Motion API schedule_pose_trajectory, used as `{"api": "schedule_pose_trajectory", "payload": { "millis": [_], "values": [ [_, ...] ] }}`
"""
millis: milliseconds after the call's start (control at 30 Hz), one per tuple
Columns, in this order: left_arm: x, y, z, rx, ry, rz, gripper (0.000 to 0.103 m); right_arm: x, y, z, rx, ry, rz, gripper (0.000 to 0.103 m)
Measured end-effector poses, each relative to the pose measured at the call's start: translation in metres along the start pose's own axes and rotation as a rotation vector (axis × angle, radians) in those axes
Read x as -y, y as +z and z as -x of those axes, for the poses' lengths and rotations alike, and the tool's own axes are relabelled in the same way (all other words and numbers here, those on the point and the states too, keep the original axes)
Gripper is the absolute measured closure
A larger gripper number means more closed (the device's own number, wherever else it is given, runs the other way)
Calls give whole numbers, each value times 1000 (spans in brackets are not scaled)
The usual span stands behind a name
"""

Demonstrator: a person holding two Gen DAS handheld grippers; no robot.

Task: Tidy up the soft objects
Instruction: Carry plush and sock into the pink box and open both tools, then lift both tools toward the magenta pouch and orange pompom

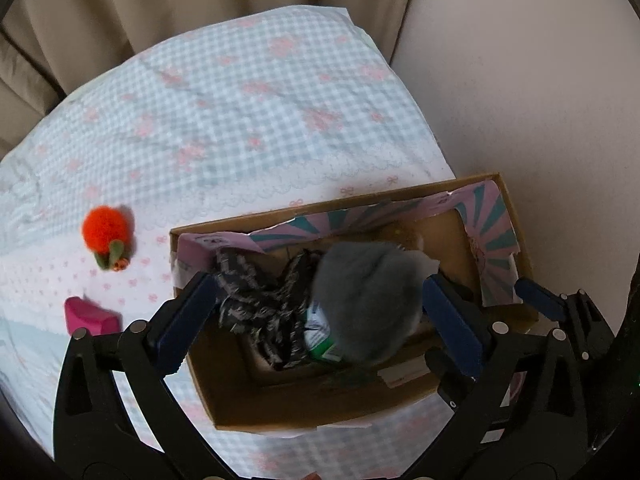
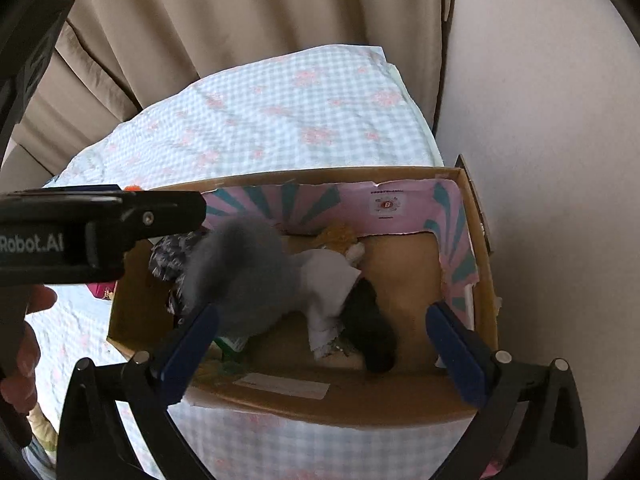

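An open cardboard box (image 1: 320, 404) with pink and teal lining stands on the bed. Inside lie a grey fluffy toy (image 1: 360, 292), a black-and-white patterned cloth (image 1: 256, 300) and a green-and-white packet (image 1: 320, 336). My left gripper (image 1: 320, 320) hangs over the box, open wide, its blue pads clear of the toy. In the right wrist view the grey toy (image 2: 248, 276) looks blurred beside a white cloth (image 2: 332, 280) and a black soft thing (image 2: 372, 332) in the box (image 2: 320, 174). My right gripper (image 2: 322, 354) is open above them, holding nothing.
An orange pompom fruit (image 1: 105, 232) and a pink object (image 1: 90, 316) lie on the checked bedsheet (image 1: 248, 92) left of the box. Beige curtains (image 2: 240, 20) hang behind the bed and a wall (image 1: 540, 100) stands to the right. A hand (image 2: 24, 344) holds the left gripper's black body (image 2: 100, 232).
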State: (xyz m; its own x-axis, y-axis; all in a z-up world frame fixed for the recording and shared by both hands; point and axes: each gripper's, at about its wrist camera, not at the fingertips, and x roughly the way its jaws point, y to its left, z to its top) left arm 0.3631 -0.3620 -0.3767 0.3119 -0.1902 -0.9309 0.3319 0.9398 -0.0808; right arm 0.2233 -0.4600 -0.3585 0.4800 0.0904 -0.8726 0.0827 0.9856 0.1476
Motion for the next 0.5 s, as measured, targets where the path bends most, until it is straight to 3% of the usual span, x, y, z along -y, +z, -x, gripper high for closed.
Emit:
{"api": "schedule_pose_trajectory", "payload": {
  "millis": [500],
  "values": [
    [-6, -22, 80, 102, -46, -5, 1, -20, 0, 66, 98, -15, 2, 0]
  ]
}}
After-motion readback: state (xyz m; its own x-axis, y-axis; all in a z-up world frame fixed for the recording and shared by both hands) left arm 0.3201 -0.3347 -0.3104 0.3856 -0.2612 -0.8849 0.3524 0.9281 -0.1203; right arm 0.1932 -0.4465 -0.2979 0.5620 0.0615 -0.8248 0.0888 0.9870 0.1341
